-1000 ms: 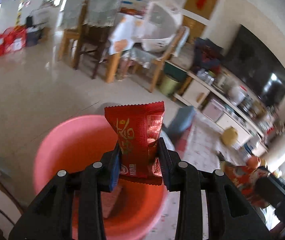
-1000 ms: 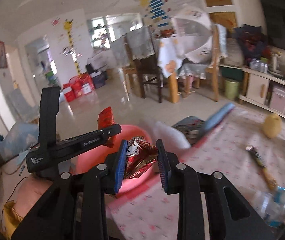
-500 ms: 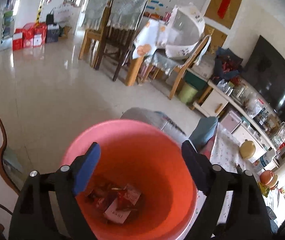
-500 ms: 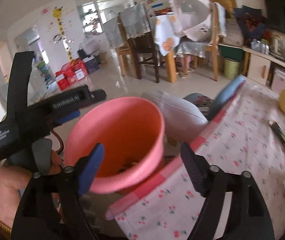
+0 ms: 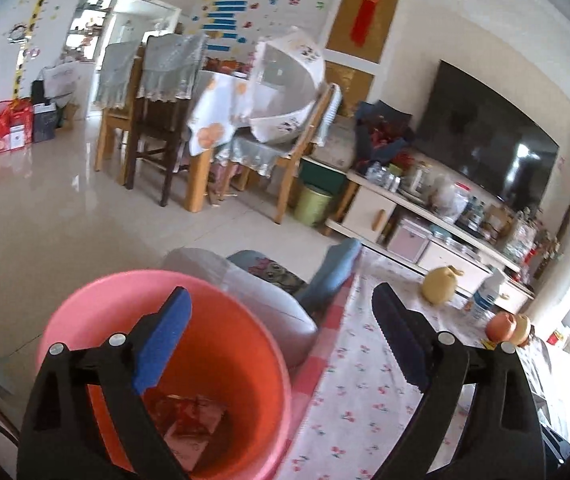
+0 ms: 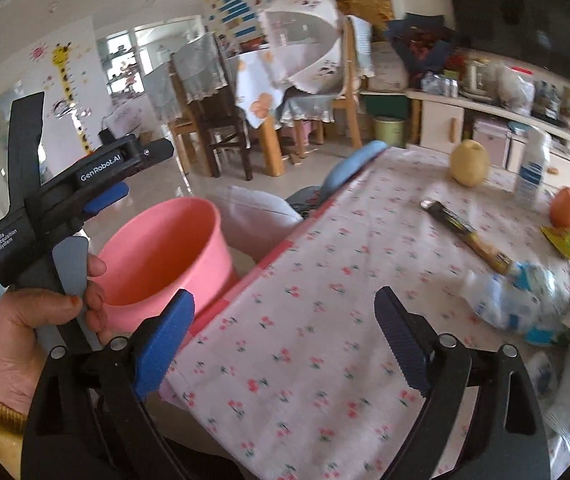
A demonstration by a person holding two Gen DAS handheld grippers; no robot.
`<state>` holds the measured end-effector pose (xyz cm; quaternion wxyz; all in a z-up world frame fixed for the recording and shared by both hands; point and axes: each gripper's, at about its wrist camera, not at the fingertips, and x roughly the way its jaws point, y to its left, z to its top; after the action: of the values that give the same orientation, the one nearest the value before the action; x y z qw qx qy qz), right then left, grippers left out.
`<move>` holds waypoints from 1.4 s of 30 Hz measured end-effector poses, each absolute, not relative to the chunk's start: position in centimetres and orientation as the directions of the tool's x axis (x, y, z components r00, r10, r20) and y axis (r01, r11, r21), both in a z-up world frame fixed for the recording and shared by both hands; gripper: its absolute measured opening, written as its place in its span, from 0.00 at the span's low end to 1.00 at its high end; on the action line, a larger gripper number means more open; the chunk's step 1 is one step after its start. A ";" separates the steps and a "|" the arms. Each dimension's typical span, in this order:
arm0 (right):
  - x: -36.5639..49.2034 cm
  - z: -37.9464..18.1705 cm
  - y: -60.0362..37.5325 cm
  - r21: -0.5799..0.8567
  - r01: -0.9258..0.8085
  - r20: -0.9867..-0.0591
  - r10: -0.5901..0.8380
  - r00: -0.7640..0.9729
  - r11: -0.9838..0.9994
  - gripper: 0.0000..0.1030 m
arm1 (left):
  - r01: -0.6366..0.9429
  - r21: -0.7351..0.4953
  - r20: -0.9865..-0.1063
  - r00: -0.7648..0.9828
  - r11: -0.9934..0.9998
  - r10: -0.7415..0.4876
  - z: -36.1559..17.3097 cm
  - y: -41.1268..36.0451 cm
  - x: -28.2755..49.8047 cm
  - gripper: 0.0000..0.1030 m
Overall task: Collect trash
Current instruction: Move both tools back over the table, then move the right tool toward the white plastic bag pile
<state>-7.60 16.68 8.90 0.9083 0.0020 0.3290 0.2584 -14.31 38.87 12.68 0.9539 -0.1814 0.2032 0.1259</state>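
Observation:
A pink bucket [image 5: 97, 300] stands on the floor beside the table; red wrappers [image 5: 189, 416] lie at its bottom. It also shows in the right wrist view [image 6: 165, 252]. My left gripper [image 5: 281, 340] is open and empty, above the bucket's right rim; it shows from the side in the right wrist view [image 6: 105, 200]. My right gripper [image 6: 285, 340] is open and empty over the table's near left edge. On the table lie a long yellow-black wrapper [image 6: 469, 236], a crumpled blue-white plastic wrapper [image 6: 513, 300] and a yellow-green wrapper [image 6: 565, 240].
The table has a floral cloth [image 6: 325, 280]. On it stand a yellow pear [image 6: 469, 162], a white bottle [image 6: 533, 168] and an apple [image 6: 567, 212]. A grey cushion [image 5: 261, 300] lies behind the bucket. Dining chairs [image 5: 157, 128] and a TV cabinet [image 5: 405, 216] stand beyond.
Both grippers held wrappers a second ago, opened over the bucket and dropped them in. The right gripper has since swung right over the table; the left one shifted right too.

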 end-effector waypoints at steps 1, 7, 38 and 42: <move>-7.7 8.9 16.3 0.174 -0.462 -0.596 0.467 0.653 0.869 0.88 | -0.302 -0.287 -0.440 0.885 0.909 0.154 12.7 38.3 -14.1 0.90; -9.3 9.5 13.4 0.164 -0.430 -0.583 0.439 0.684 0.888 0.89 | -0.222 -0.255 -0.487 0.870 0.941 0.073 12.4 35.3 -13.1 0.90; -13.9 11.0 1.9 0.155 -0.275 -0.509 0.315 0.801 0.949 0.92 | -0.055 -0.103 -0.494 0.870 0.993 -0.003 11.6 23.3 -13.2 0.90; -13.8 11.1 -0.3 0.187 -0.245 -0.499 0.306 0.810 0.951 0.92 | -0.033 -0.078 -0.506 0.862 0.996 -0.012 11.3 21.8 -13.1 0.90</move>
<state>-13.81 -0.29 11.13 0.9497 0.0570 0.2717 0.1451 -13.13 21.83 11.32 0.9641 -0.0421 0.2622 0.0055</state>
